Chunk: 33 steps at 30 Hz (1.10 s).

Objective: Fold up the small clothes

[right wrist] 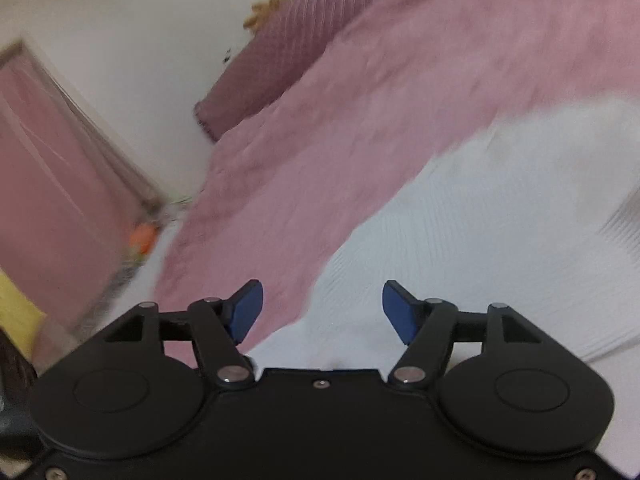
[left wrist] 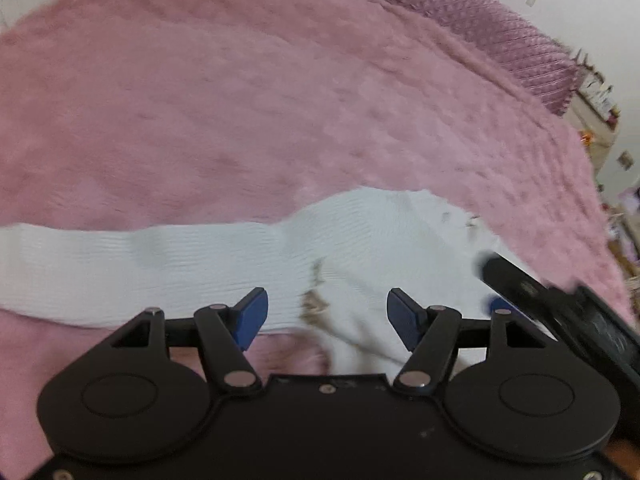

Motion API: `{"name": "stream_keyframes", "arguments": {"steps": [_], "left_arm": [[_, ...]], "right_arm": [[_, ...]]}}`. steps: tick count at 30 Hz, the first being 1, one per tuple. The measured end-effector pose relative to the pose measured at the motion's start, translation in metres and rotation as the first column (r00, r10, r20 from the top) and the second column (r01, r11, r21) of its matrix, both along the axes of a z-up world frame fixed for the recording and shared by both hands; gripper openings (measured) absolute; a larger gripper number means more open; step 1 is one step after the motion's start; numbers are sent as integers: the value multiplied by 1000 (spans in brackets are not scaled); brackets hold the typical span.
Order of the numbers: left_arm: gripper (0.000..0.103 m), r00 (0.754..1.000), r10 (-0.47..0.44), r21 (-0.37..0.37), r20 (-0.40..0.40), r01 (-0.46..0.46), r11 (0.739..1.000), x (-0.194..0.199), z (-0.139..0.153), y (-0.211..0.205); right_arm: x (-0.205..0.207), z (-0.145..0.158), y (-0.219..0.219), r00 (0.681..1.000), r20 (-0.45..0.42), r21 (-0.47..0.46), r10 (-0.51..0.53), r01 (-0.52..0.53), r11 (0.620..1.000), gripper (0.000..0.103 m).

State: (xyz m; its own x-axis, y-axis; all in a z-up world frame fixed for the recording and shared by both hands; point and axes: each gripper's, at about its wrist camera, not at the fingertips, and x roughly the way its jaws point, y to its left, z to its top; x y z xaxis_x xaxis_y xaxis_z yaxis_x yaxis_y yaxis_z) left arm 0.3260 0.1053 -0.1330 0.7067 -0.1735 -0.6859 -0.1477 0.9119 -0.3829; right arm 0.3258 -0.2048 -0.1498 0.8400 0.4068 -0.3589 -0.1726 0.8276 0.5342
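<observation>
A white ribbed garment (left wrist: 352, 248) lies spread on a pink fuzzy blanket (left wrist: 240, 100). One long sleeve (left wrist: 120, 268) stretches out to the left. A brown print shows near its middle. My left gripper (left wrist: 326, 314) is open and empty, just above the garment's near edge. My right gripper (right wrist: 322, 310) is open and empty over the garment's edge (right wrist: 460, 248), where white cloth meets the blanket (right wrist: 320, 140). The right gripper's body also shows blurred in the left wrist view (left wrist: 560, 304), at the garment's right side.
A purple quilted pillow (left wrist: 460, 12) lies at the far edge of the bed, also in the right wrist view (right wrist: 272, 64). A white wall and pink curtain (right wrist: 48, 168) stand past the bed. Cluttered items (left wrist: 600, 92) sit off the bed's right side.
</observation>
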Motion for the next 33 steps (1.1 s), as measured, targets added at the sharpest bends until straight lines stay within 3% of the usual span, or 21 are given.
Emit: {"name": "stream_keyframes", "arguments": {"steps": [2, 5, 8, 11, 18, 20, 21, 26, 33], "left_arm": [[69, 1000, -9, -81, -18, 8, 997, 15, -11, 4], [69, 999, -12, -174, -42, 4, 985, 33, -27, 11], [67, 997, -43, -204, -67, 29, 979, 45, -35, 10], [66, 993, -61, -171, -98, 43, 984, 54, -41, 5], [59, 993, -84, -229, -85, 62, 971, 60, -47, 3], [41, 994, -81, -220, -78, 62, 973, 61, -46, 2], [2, 993, -87, -224, -75, 68, 972, 61, -46, 2], [1, 993, -108, -288, -47, 90, 953, 59, -48, 7], [1, 995, -62, -349, 77, 85, 933, 48, -28, 34]], "right_arm": [[-10, 9, -15, 997, 33, -176, -64, 69, 982, 68], [-17, 6, -42, 990, 41, -292, -133, 139, 946, 68], [-18, -4, -73, 979, -8, -308, -203, 191, 932, 68], [-20, -15, -92, 967, -24, -327, -253, 232, 916, 68], [-12, -31, -101, 964, -38, -386, -264, 230, 893, 66], [-11, -36, -101, 965, -43, -395, -260, 223, 891, 66], [-11, -37, -101, 965, -47, -399, -260, 220, 890, 66], [-3, -40, -99, 964, -52, -410, -261, 218, 886, 66], [4, -31, -95, 963, -30, -406, -267, 232, 884, 66]]}}
